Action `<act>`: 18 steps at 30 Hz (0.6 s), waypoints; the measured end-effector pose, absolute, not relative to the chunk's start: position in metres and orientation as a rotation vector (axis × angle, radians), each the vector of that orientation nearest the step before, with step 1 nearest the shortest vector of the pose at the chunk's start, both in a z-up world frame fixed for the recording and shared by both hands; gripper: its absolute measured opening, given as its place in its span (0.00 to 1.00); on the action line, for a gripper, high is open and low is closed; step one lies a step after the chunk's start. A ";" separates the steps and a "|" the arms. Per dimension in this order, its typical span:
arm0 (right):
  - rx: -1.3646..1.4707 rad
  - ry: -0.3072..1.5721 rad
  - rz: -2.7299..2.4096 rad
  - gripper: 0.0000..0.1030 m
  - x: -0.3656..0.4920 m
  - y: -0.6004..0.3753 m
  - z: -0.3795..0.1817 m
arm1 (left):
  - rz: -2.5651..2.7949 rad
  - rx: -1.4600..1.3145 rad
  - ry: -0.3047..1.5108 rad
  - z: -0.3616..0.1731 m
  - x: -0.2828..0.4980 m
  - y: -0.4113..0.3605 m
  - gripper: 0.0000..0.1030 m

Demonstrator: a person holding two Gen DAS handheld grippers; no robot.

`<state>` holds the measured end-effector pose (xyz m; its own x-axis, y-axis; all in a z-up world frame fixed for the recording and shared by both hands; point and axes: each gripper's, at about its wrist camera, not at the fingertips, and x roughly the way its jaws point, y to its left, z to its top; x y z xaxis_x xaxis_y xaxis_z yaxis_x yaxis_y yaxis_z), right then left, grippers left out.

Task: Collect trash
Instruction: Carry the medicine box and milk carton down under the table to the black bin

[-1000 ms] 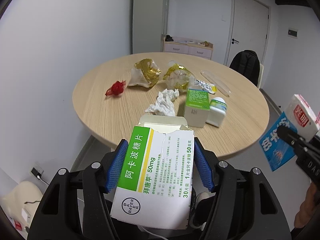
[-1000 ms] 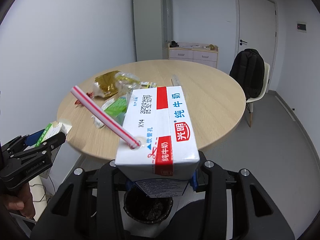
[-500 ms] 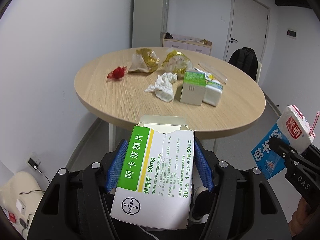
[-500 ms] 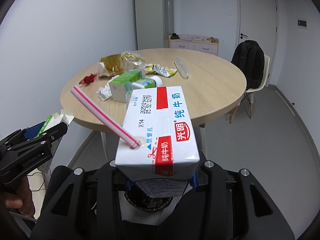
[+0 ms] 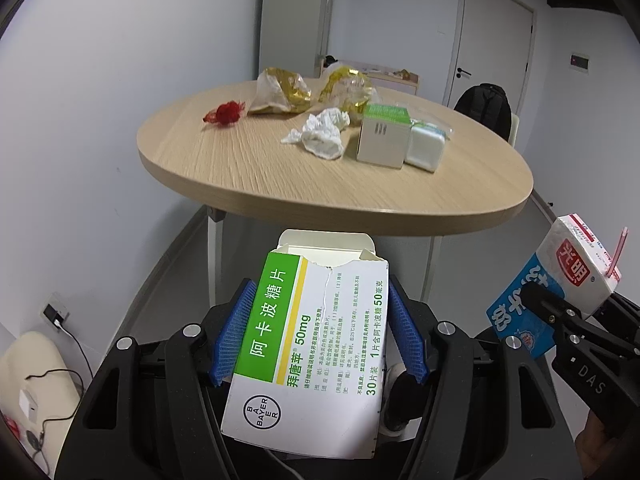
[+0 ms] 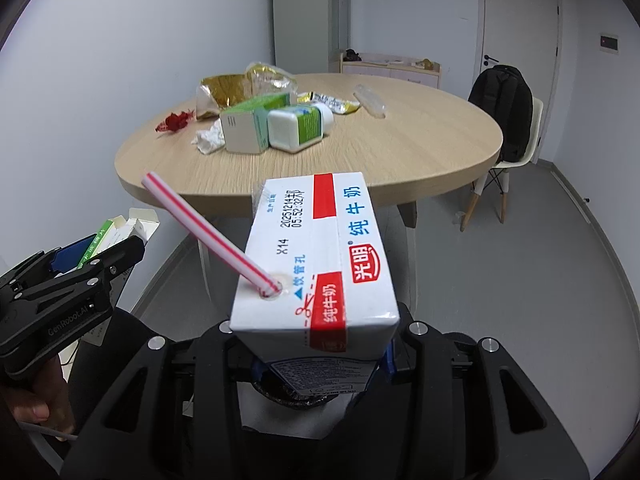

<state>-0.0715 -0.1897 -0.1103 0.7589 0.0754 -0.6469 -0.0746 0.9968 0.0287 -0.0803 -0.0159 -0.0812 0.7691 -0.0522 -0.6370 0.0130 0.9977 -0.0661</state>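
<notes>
My left claw [image 5: 320, 332] is clamped on a torn-open green-and-white medicine box [image 5: 312, 360], its blue pads [image 5: 234, 340] pressed on both long edges. My right claw [image 6: 316, 360] is clamped on a white milk carton [image 6: 320, 256] with a red-and-white striped straw [image 6: 204, 232] leaning out toward ten o'clock. From the left camera that carton [image 5: 560, 280] shows at three o'clock, below the rim of the round wooden table [image 5: 240, 168]. On the table at twelve o'clock lie a crumpled white tissue [image 5: 320, 136], a green-topped box [image 5: 382, 136], a white bottle [image 5: 426, 146] touching it, two gold wrappers [image 5: 280, 94] and a red wrapper [image 5: 224, 114] at eleven o'clock.
</notes>
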 end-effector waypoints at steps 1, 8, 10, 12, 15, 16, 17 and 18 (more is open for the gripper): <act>0.004 0.711 0.082 0.38 -0.070 -0.190 -0.114 | -0.038 -0.059 0.693 -0.084 -0.079 -0.016 0.62; 0.008 0.754 0.085 0.38 -0.058 -0.187 -0.140 | -0.041 -0.075 0.733 -0.117 -0.063 -0.015 0.62; 0.009 0.769 0.086 0.38 -0.053 -0.186 -0.147 | -0.043 -0.080 0.744 -0.127 -0.058 -0.015 0.62; 0.002 0.782 0.087 0.38 -0.049 -0.183 -0.155 | -0.039 -0.081 0.756 -0.135 -0.053 -0.013 0.62; -0.003 0.808 0.093 0.38 -0.041 -0.179 -0.168 | -0.036 -0.092 0.774 -0.148 -0.045 -0.010 0.62; -0.005 0.817 0.098 0.38 -0.038 -0.178 -0.174 | -0.035 -0.093 0.778 -0.151 -0.043 -0.010 0.62; -0.006 0.822 0.101 0.38 -0.035 -0.177 -0.178 | -0.033 -0.092 0.783 -0.155 -0.040 -0.010 0.62; -0.009 0.829 0.102 0.38 -0.032 -0.176 -0.182 | -0.031 -0.091 0.789 -0.160 -0.037 -0.010 0.62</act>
